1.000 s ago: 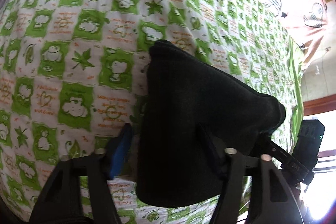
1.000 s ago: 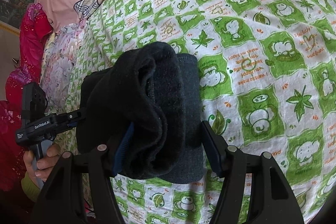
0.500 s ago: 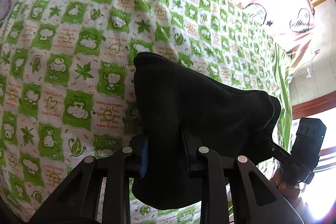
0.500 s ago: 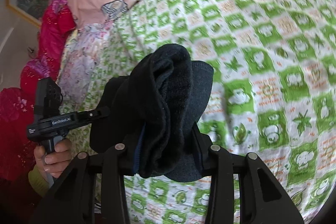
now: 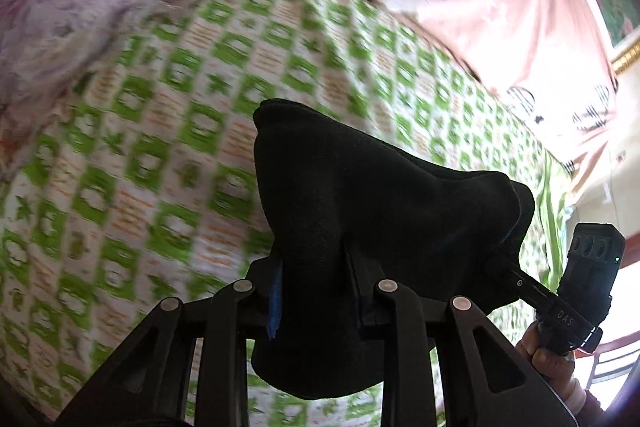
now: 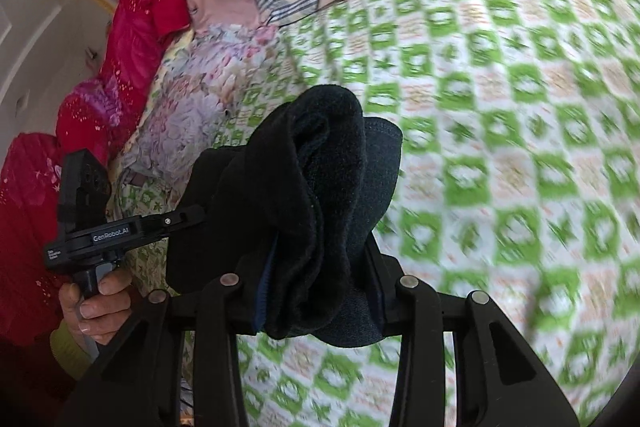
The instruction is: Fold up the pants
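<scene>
Two claws carry one dark bundle above the green-checked bedspread (image 5: 168,131): the pants (image 5: 372,211), stretched between the left gripper (image 5: 316,291) and right gripper (image 6: 316,291), each clamped on bunched cloth. Uneven pulling could undo the layered folds.

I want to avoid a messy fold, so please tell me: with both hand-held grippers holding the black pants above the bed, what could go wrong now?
1. The left hand-held gripper pinches only one edge of the black pants; the rest hangs loose and may slip out.
2. In the right hand-held gripper the layers are bunched and uneven, so they may land creased on the green patterned bedsheet.
3. The background is motion-blurred, which suggests fast movement; a swing could open the fold.
</scene>
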Tool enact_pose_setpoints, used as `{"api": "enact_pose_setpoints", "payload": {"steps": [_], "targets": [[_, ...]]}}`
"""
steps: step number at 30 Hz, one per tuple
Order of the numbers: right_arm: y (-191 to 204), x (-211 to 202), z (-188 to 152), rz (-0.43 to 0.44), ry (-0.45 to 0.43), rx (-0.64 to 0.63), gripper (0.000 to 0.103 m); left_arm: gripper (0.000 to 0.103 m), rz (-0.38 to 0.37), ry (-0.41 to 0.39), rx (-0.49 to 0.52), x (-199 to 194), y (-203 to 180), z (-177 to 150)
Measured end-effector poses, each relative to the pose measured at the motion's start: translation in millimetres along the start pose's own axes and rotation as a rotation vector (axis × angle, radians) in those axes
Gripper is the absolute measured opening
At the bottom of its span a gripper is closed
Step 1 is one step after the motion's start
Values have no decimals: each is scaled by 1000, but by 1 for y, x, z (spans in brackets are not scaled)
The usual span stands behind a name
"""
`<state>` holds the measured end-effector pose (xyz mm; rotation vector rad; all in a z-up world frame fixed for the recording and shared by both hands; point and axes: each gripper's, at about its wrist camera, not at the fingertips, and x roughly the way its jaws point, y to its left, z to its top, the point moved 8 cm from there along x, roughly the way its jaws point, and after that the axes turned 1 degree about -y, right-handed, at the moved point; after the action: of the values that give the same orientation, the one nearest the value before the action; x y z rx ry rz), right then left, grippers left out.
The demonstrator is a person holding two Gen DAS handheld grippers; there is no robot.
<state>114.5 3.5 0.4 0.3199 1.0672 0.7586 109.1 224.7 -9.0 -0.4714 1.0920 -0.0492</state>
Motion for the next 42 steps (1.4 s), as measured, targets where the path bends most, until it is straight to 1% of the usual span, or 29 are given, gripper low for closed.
{"api": "enact_pose_setpoints", "payload": {"steps": [5, 10, 14, 17, 18, 21, 25, 26, 31, 34, 35, 38, 39, 40, 41, 42], "targets": [[12, 29, 12, -2, 32, -42, 40, 25, 47, -28, -24, -1, 25, 13], [11, 52, 10, -19, 70, -49, 40, 25, 76, -27, -37, 7, 42, 14], [6, 60, 6, -35, 93, -50, 42, 26, 83, -11, -54, 15, 52, 7], [2, 64, 4, -52, 105, -44, 44, 28, 88, -1, -53, 18, 58, 4], [-1, 65, 3, -58, 109, -37, 47, 29, 91, 2, -52, 20, 58, 3], [-9, 66, 1, -72, 117, -22, 48, 30, 98, 0, -42, 22, 57, 3], [-15, 65, -1, -81, 118, -15, 50, 35, 123, -1, -22, 25, 55, 4], [-16, 65, -1, -81, 117, -14, 50, 38, 128, -1, -19, 26, 55, 4], [-21, 64, -2, -96, 117, -16, 60, 44, 148, -1, -17, 26, 57, 3], [-23, 63, -3, -93, 116, -5, 60, 49, 160, -4, -12, 23, 57, 3], [-23, 62, -4, -95, 113, -7, 61, 52, 166, -8, -7, 22, 58, 2], [-20, 58, -4, -102, 102, -20, 61, 55, 183, -25, 1, 17, 58, 1], [-19, 57, -4, -106, 100, -22, 62, 57, 192, -35, 6, 15, 58, 1], [-19, 55, -4, -110, 97, -23, 64, 62, 202, -42, 9, 13, 59, 0], [-19, 53, -5, -114, 94, -22, 65, 65, 210, -49, 13, 12, 59, 0], [-18, 52, -5, -115, 91, -20, 66, 65, 214, -54, 18, 10, 58, -1]]}}
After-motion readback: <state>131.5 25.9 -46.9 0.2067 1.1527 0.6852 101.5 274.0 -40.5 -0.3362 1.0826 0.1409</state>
